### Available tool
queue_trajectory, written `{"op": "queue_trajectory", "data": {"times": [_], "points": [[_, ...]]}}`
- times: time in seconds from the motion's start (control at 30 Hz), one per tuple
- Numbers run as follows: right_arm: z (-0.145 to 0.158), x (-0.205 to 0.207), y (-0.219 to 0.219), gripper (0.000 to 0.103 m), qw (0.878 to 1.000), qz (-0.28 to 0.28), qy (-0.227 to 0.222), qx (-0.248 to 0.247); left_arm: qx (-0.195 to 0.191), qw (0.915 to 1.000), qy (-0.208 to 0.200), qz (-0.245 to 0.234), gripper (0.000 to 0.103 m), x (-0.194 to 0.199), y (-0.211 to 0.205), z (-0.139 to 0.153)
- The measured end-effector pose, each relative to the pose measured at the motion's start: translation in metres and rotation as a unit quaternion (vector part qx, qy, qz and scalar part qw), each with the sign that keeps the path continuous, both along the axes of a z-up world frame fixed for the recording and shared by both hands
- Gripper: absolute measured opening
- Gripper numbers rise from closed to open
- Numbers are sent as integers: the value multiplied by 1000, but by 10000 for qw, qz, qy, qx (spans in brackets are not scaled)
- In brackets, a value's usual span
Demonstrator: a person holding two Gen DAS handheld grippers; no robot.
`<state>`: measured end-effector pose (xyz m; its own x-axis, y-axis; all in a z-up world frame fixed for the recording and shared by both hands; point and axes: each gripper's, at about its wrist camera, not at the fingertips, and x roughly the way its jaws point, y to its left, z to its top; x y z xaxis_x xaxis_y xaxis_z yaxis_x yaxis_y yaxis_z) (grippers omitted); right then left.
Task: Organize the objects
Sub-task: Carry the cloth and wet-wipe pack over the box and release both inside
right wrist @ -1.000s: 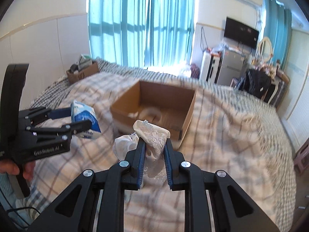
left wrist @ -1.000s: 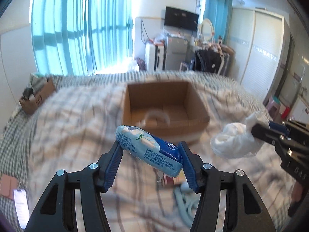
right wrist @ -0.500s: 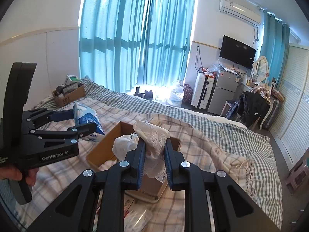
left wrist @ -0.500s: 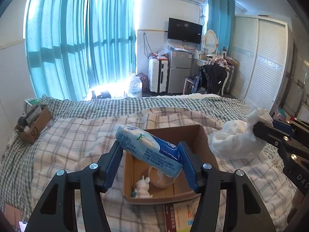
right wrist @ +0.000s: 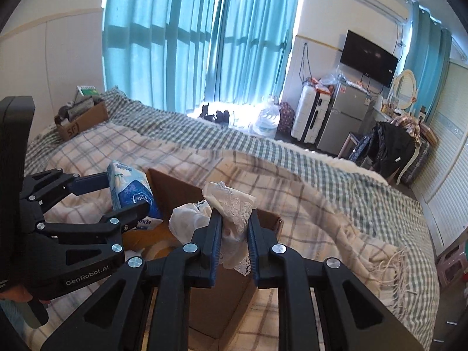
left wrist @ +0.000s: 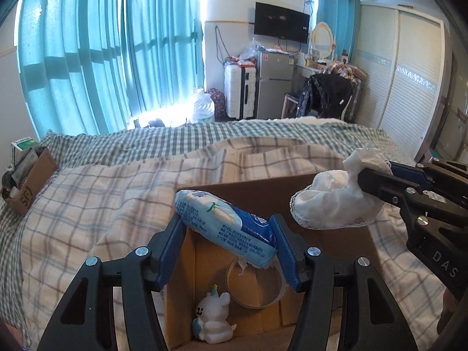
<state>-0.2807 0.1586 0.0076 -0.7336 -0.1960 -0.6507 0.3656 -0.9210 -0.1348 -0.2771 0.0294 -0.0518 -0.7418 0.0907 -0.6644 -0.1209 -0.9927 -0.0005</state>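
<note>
My left gripper (left wrist: 226, 238) is shut on a blue and white tissue pack (left wrist: 225, 228) and holds it over the open cardboard box (left wrist: 321, 190) on the bed. The pack also shows in the right wrist view (right wrist: 131, 193). My right gripper (right wrist: 233, 231) is shut on a white lace cloth (right wrist: 231, 204), held over the same box (right wrist: 272, 219); the cloth also shows in the left wrist view (left wrist: 330, 204). Inside the box lie a white bunny toy (left wrist: 213, 321) and a tape ring (left wrist: 254, 289).
The box sits on a plaid blanket (left wrist: 102, 199) covering the bed. A small cardboard box (left wrist: 32, 181) of items stands at the bed's far left corner. Beyond the bed are curtains, a suitcase (left wrist: 239, 93), a fridge and a chair with clothes.
Both grippers have moved forward and over the box with their loads. The box now lies right beneath them, and its inside shows the bunny toy and tape ring.
</note>
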Motion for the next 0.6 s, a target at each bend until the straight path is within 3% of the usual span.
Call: {"op": "queue_trajectory", "data": {"times": [0.17, 0.33, 0.4, 0.53, 0.6], "points": [[-28, -12, 2, 15, 9997, -1, -257, 55, -10, 9997, -224, -30, 60, -9, 0, -23], [-31, -12, 8, 17, 9996, -67, -269, 35, 4, 9994, -322, -96, 63, -8, 3, -28], [-26, -10, 10, 27, 9996, -122, -239, -53, -45, 9993, -342, -112, 66, -4, 6, -25], [-11, 1, 15, 54, 9995, -232, -108, -174, -96, 9995, -300, -24, 82, 7, 7, -14], [2, 12, 19, 63, 9994, -271, 7, -198, -21, 9997, -231, 48, 87, 17, 4, -4]]}}
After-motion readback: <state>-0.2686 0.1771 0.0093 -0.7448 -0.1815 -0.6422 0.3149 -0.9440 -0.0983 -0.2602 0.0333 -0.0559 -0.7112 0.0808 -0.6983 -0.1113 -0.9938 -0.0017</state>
